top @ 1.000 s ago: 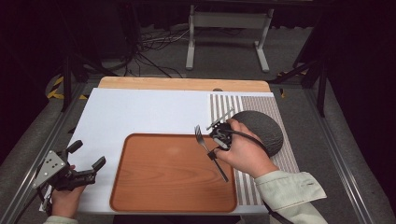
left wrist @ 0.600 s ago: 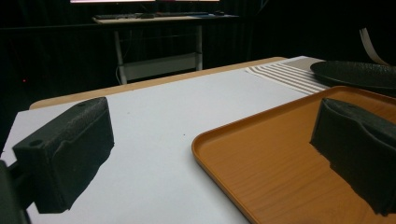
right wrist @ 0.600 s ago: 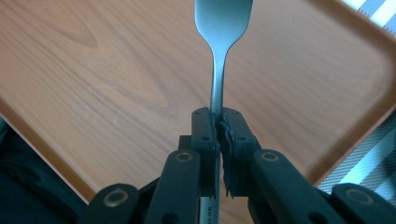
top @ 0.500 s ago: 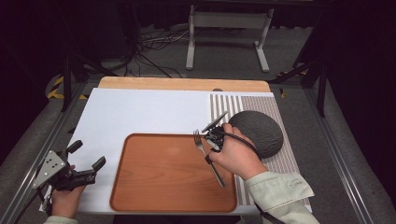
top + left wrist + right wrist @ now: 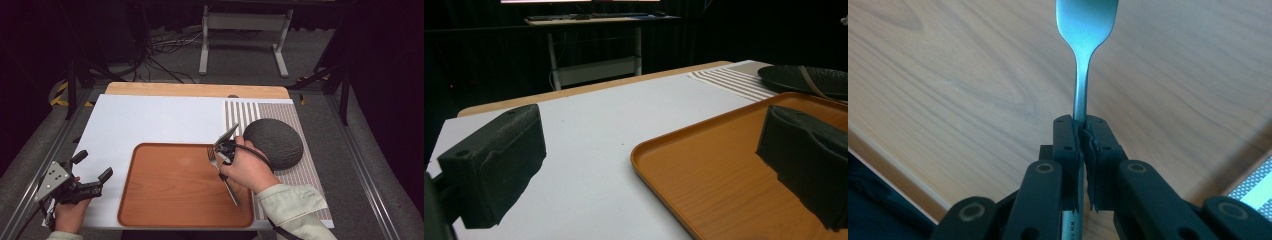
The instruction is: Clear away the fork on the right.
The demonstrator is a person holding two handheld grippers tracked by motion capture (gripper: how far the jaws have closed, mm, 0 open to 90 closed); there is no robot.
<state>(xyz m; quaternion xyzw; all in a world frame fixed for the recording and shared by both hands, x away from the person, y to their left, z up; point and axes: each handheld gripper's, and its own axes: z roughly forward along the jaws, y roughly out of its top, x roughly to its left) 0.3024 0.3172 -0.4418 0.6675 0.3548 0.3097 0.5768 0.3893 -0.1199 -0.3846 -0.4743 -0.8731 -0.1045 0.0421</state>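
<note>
White table (image 5: 150,120), brown tray (image 5: 170,190) on it. Right gripper (image 5: 224,150) clamped on fork (image 5: 214,156), handle pointing back toward person, low over tray's right side. Left gripper (image 5: 92,182) wide apart, empty, far left.

The right hand-held gripper (image 5: 223,150) has come down and drawn nearer the person, carrying the fork (image 5: 223,175) lower over the tray (image 5: 150,210); the handle end now seems to touch the tray.
</note>
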